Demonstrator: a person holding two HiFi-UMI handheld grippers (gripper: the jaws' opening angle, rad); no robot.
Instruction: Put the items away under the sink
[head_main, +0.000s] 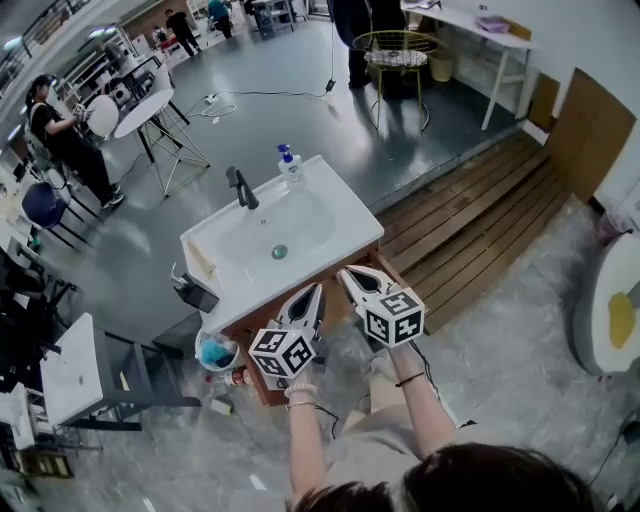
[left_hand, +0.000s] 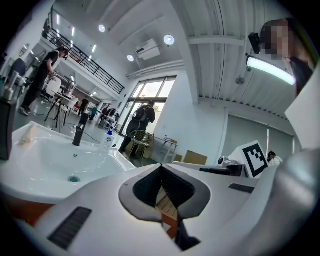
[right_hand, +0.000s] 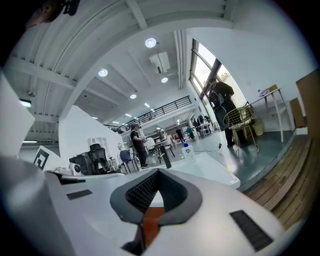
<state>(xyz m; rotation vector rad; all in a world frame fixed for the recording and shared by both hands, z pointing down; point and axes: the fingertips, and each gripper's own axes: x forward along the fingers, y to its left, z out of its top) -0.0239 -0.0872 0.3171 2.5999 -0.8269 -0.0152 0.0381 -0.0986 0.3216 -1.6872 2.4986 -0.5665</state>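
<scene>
Two tongs, left (head_main: 312, 293) and right (head_main: 352, 276), hover fully closed and empty at the 6 o'clock edge of the sink (head_main: 355, 226). A soap bottle (head_main: 290, 166) stands at the sink's 12 o'clock, beside the faucet (head_main: 241, 188). On the floor at its 7 o'clock sit a white tub (head_main: 217, 352) and a small bottle (head_main: 236, 377).
</scene>
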